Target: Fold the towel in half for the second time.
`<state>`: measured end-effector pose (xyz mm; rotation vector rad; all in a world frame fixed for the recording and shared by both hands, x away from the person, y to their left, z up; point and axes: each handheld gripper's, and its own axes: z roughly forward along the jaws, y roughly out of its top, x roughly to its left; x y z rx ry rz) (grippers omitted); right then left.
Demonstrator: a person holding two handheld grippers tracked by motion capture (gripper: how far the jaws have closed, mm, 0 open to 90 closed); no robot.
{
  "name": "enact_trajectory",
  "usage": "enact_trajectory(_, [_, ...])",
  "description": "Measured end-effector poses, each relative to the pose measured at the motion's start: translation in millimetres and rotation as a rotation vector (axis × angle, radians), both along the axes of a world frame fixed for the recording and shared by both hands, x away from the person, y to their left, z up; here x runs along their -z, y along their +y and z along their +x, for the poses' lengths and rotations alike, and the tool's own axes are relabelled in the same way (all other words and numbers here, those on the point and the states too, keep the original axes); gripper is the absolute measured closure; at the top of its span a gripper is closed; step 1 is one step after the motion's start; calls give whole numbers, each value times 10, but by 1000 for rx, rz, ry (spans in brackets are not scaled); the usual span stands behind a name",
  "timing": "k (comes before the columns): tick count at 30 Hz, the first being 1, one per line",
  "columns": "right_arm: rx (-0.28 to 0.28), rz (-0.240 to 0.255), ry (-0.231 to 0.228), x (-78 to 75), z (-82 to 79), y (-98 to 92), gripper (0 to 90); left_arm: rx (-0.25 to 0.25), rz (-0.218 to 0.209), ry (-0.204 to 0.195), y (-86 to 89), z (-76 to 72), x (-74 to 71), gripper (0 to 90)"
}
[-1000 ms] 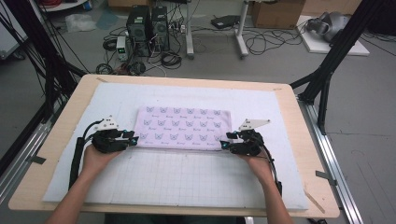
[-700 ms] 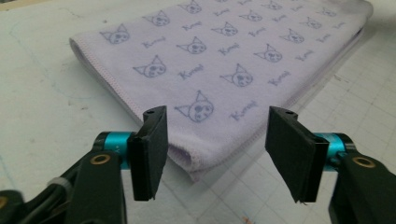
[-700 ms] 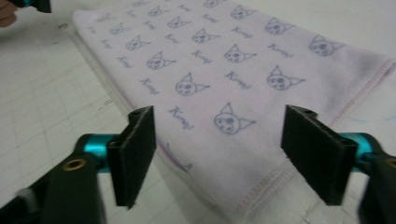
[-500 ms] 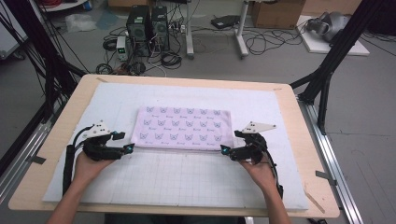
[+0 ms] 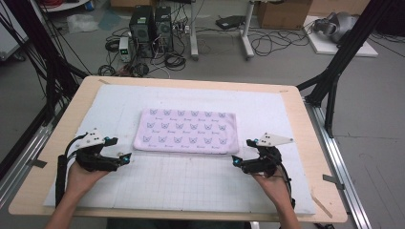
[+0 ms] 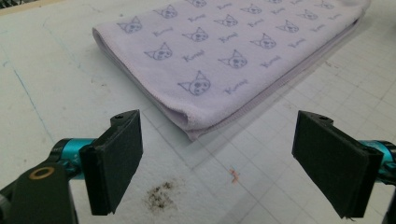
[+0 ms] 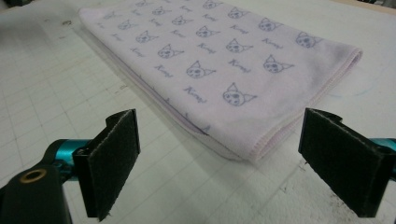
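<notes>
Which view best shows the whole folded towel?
High view: the folded towel lies entire on the white mat, all four edges visible. The left gripper view shows its near left corner and layered edge; the right gripper view shows its near right corner.

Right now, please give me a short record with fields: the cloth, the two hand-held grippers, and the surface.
cloth: lilac towel with cat-face print, folded flat, lying at the middle of the mat
left hand-held gripper: jaws open after just opening, nothing between them, near the towel's left front corner, apart from it
right hand-held gripper: jaws open, empty, near the towel's right front corner, apart from it
surface: white grid mat on a wooden table
</notes>
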<state>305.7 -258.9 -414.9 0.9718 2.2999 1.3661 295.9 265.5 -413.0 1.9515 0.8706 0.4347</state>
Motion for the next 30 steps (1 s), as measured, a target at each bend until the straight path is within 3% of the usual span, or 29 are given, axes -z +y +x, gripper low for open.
enact_trajectory(12, [8, -2, -6, -7, -174, -91, 117, -27, 5, -4, 83, -170, -9, 127])
enact_trajectory(30, [20, 12, -5, -13, -415, -223, 116, -17, 26, -3, 126, -383, 13, 123])
